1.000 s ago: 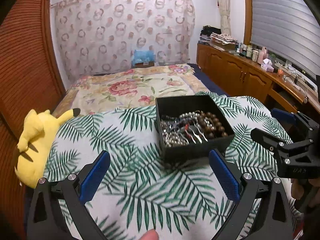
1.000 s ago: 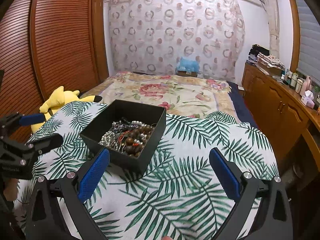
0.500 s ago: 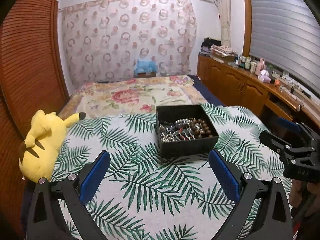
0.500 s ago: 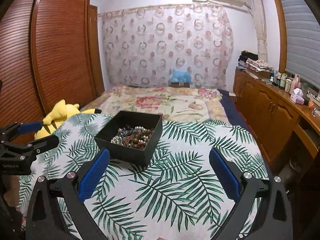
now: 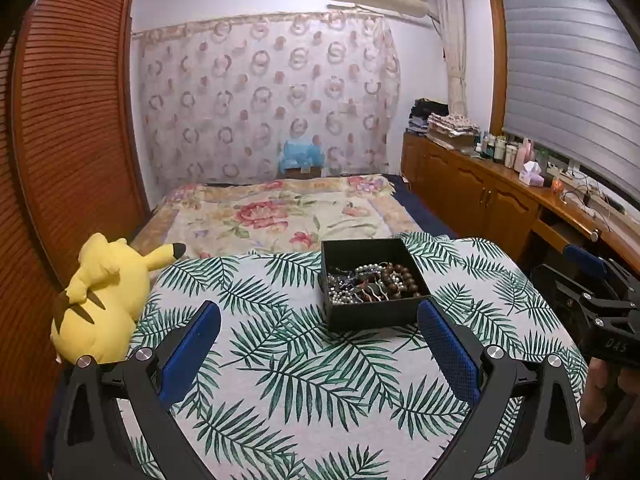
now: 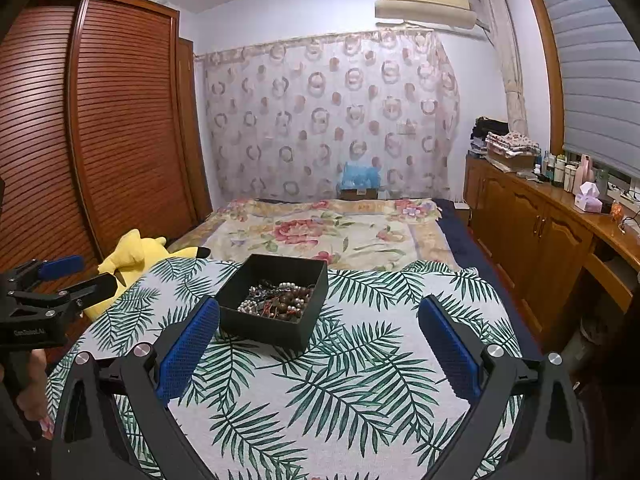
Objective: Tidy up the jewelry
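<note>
A black box (image 5: 374, 284) sits on a cloth with green leaf prints (image 5: 304, 364), and the cloth covers the near end of a bed. The box has no lid on it. Inside is a tangled pile of jewelry (image 5: 370, 283): white pearl strings, big brown beads and some dark shiny bits. The left gripper (image 5: 320, 350) hangs above the cloth, just in front of the box. Its blue pads (image 5: 190, 350) are spread wide apart and hold nothing. The right gripper (image 6: 320, 350) is also above the cloth, with the box near its left pad. Its jaws are wide apart too, and nothing is between them. A yellow plush toy (image 5: 100, 296) lies at the left edge of the cloth. Beyond the box is a flower blanket (image 5: 280, 214), and then a curtain with rings (image 5: 264, 96).
</note>
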